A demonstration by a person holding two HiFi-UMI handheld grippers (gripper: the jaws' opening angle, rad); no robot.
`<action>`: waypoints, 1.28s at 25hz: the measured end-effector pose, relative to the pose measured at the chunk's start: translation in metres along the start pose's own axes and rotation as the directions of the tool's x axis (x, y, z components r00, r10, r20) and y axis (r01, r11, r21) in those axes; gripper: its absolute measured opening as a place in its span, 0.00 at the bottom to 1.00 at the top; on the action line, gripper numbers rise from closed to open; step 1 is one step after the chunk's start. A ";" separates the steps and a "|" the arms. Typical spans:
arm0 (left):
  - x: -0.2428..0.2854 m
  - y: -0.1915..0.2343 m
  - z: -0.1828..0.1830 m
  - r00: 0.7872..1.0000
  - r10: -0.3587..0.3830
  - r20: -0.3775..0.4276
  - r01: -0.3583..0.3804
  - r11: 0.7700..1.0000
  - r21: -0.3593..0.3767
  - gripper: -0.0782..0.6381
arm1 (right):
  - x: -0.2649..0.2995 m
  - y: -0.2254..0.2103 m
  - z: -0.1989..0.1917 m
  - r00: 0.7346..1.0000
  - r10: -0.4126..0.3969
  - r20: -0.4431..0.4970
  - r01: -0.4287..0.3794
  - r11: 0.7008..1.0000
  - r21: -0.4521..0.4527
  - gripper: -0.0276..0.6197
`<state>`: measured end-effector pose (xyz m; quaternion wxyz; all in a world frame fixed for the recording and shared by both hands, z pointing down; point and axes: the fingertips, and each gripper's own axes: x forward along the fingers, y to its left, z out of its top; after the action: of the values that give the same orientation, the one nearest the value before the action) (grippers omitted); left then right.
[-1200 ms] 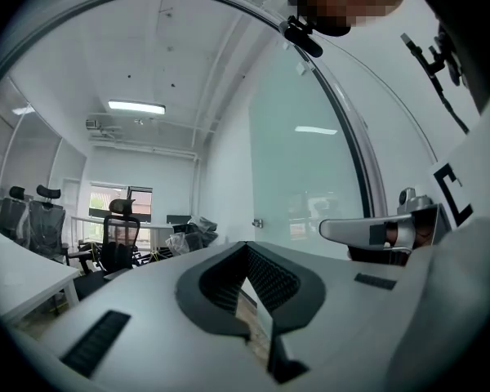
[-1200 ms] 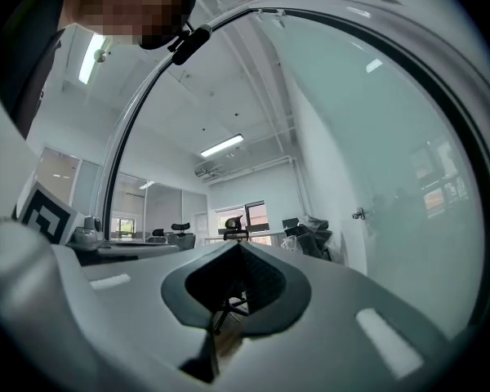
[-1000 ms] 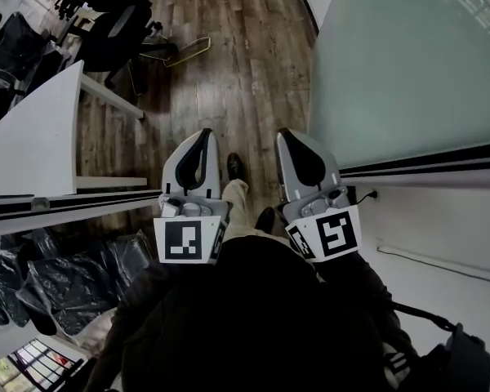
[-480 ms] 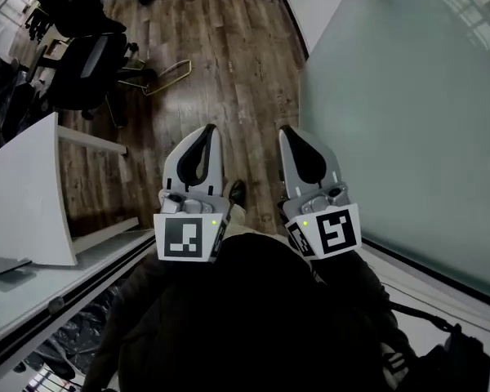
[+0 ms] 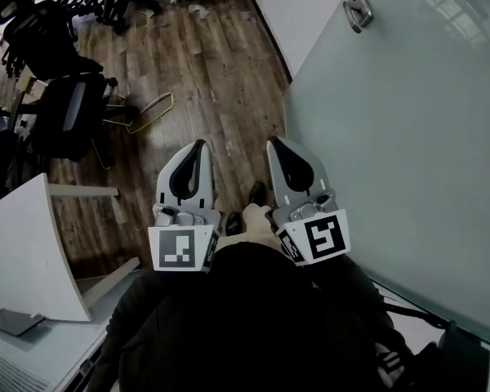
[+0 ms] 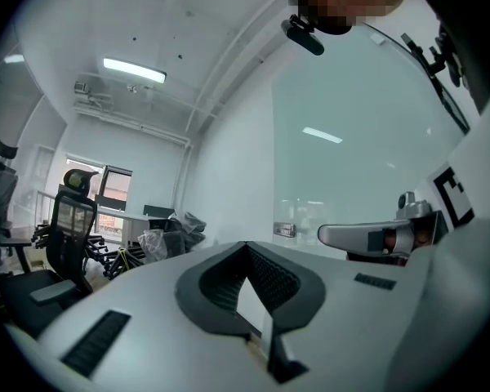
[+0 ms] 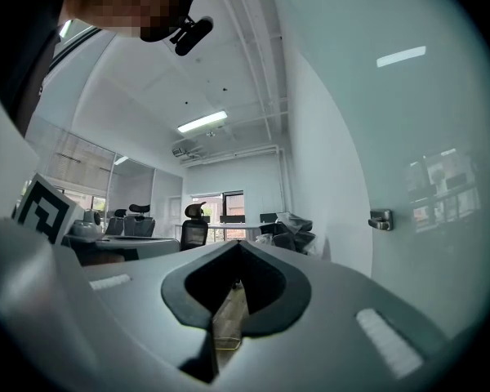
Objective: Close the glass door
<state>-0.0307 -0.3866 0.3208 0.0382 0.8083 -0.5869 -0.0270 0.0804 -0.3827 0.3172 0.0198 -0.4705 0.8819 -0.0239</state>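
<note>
Both pairs of jaws are seen pressed together at the tips, with nothing held between them. The left gripper (image 5: 198, 145) and right gripper (image 5: 275, 142) are carried side by side at the centre of the head view, above the wooden floor (image 5: 220, 80). The glass door (image 5: 408, 137) fills the right of the frame, just beside the right gripper but not touched by it. Its metal handle (image 5: 356, 8) is well apart, at the upper right. A slip is to be feared if the smooth pane is pushed with hard closed tips. The handle cannot be gripped until the jaws are parted. A shoe (image 5: 257, 193) is seen near the door's lower edge and could be caught.
</note>
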 end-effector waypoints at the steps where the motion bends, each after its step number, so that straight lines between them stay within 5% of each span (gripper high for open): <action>1: 0.008 0.003 -0.002 1.000 -0.002 -0.014 0.002 1.000 -0.001 0.10 | 0.007 -0.004 0.000 1.000 -0.007 0.001 0.007 1.000 -0.001 0.04; 14: 0.226 -0.017 -0.010 0.986 -0.163 -0.032 0.164 0.986 0.036 0.10 | 0.117 -0.158 0.001 0.994 -0.108 0.022 0.108 0.994 -0.006 0.04; 25: 0.389 -0.073 0.008 0.939 -0.343 0.020 0.343 0.939 0.023 0.10 | 0.177 -0.284 0.018 0.978 -0.206 0.023 0.207 0.978 -0.024 0.04; 32: 0.473 -0.086 0.033 0.904 -0.426 -0.020 0.426 0.904 0.019 0.10 | 0.221 -0.338 0.057 0.959 -0.281 0.028 0.282 0.959 -0.031 0.04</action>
<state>0.1940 -0.8109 0.2804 0.0266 0.9175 -0.3961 -0.0218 0.2410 -0.7552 0.2777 0.0180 -0.5915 0.8061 -0.0056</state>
